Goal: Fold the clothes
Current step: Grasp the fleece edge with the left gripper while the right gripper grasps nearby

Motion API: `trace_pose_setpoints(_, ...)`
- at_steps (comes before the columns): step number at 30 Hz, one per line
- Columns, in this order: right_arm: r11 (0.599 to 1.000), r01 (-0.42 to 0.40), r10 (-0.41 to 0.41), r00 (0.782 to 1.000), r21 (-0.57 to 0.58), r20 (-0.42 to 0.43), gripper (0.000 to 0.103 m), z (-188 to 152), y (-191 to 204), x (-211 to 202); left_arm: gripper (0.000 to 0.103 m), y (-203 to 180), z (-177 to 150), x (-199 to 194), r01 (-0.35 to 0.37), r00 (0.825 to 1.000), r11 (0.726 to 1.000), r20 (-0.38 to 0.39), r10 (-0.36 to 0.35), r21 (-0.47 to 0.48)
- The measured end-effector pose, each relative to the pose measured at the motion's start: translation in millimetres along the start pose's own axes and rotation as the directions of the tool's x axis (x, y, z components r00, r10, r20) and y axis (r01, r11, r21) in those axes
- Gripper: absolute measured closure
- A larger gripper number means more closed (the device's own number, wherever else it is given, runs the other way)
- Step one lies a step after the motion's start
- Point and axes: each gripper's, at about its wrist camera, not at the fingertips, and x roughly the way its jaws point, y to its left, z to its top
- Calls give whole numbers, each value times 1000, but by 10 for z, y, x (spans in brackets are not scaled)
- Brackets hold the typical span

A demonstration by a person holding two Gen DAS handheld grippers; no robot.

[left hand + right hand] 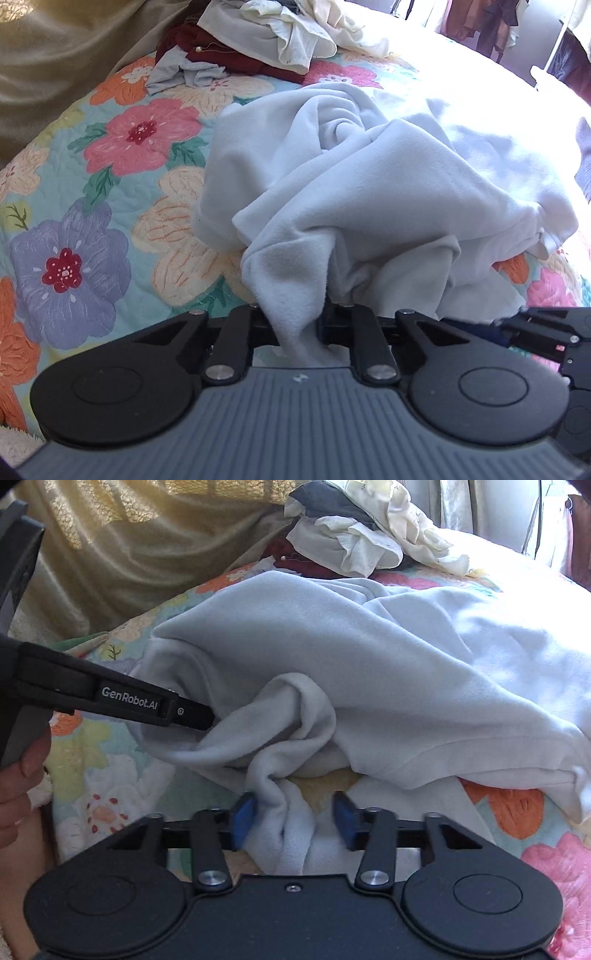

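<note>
Pale blue fleece garment (362, 192) is bunched on the floral quilt (110, 192). Left gripper (295, 325) is clamped on its near edge; right gripper (291, 819) straddles a neighbouring fold, pads not yet pinching.

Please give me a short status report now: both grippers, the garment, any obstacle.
Left gripper shut on pale blue fleece garment. Right gripper open, fleece fold between its blue pads. Garment crumpled on floral quilt. Laundry pile behind, clear.

Pale garment (369, 672) between hand-held gripper (293, 819) pads
</note>
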Motion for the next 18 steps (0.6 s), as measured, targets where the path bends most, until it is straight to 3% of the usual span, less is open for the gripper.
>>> trace_pose_setpoints(1,1000,-14,14,1000,15,8,84,3,0,-27,89,14,8,-21,19,1000,1000,6,-19,-11)
trace_pose_setpoints(5,998,-40,38,999,38,39,86,27,22,-138,89,68,41,-122,113,993,992,43,-111,-56)
trace_pose_setpoints(11,997,-56,54,998,51,40,85,44,34,-236,89,81,45,-132,137,990,988,48,-134,-74)
trace_pose_setpoints(15,1000,-2,3,999,-3,42,68,10,102,-255,89,77,47,-137,141,989,987,47,-138,-71)
trace_pose_setpoints(17,1000,-17,17,998,2,57,49,8,101,-256,89,70,42,-139,139,990,988,45,-136,-63)
trace_pose_setpoints(18,1000,-27,26,998,8,65,48,14,97,-251,89,66,41,-139,139,990,989,44,-136,-59)
